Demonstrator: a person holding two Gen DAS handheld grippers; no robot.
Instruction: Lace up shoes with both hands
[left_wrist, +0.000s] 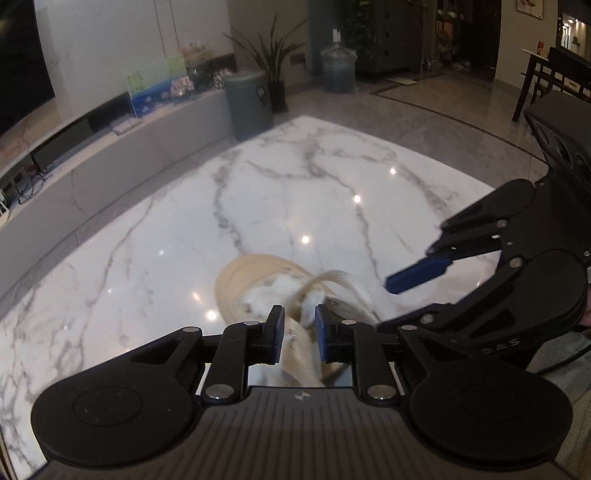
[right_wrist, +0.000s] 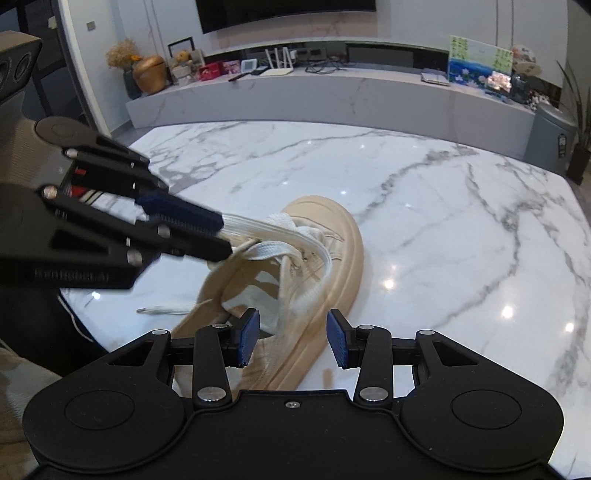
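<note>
A beige shoe (right_wrist: 332, 236) lies on the white marble table (right_wrist: 443, 206), toe pointing away; it also shows in the left wrist view (left_wrist: 251, 277). Its white lace (right_wrist: 280, 240) runs in loose strands over the tongue. My left gripper (left_wrist: 299, 332) is shut on a lace strand above the shoe's opening; in the right wrist view it (right_wrist: 221, 236) comes in from the left with lace between its blue pads. My right gripper (right_wrist: 293, 341) is open over the shoe's near side, one lace strand hanging between its fingers untouched. It also appears in the left wrist view (left_wrist: 391, 306).
A loose lace end (right_wrist: 162, 309) lies on the table left of the shoe. The table's near left edge (right_wrist: 92, 332) is close. A grey bin (left_wrist: 247, 103) and a low TV console (right_wrist: 332, 88) stand beyond the table.
</note>
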